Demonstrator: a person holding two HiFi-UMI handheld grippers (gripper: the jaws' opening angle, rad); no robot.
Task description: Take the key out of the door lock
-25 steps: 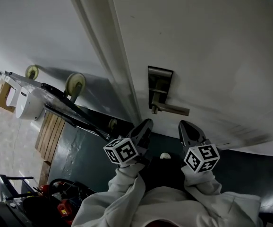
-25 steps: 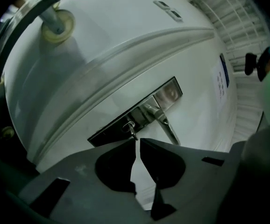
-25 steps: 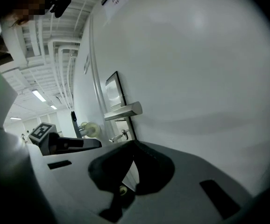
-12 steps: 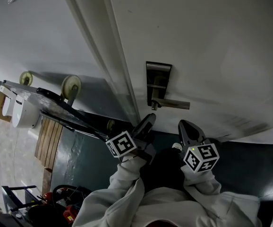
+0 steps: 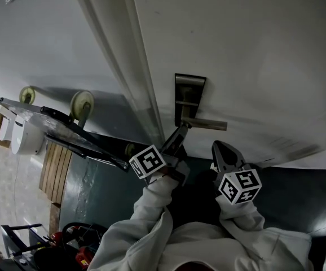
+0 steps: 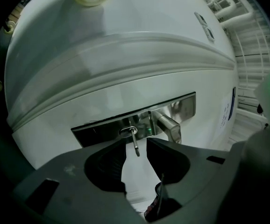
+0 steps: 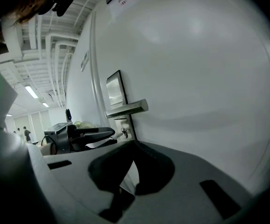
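Note:
A small metal key [image 6: 135,142] sticks out of the lock cylinder [image 6: 128,131] in the steel plate [image 6: 102,130] on the white door [image 5: 253,49]. Beside the cylinder is the lever handle [image 6: 168,126]. My left gripper [image 6: 136,149] is open, and the key's free end lies in the gap between its jaw tips without touching either. In the head view the left gripper [image 5: 180,133] reaches up to the plate [image 5: 189,92] and hides the key. My right gripper [image 5: 216,151] hangs lower, off the door, shut and empty. Its own view shows the key [image 7: 122,133], the handle [image 7: 128,108] and the left gripper [image 7: 89,136].
The door frame [image 5: 132,66] runs just left of the lock. A tipped metal cart with cream wheels [image 5: 82,102] leans by the wall at left, above a wooden pallet [image 5: 53,168]. Dark floor lies below the door.
My left gripper has risen toward the lock, and its tips now flank the key. The right gripper has barely moved.

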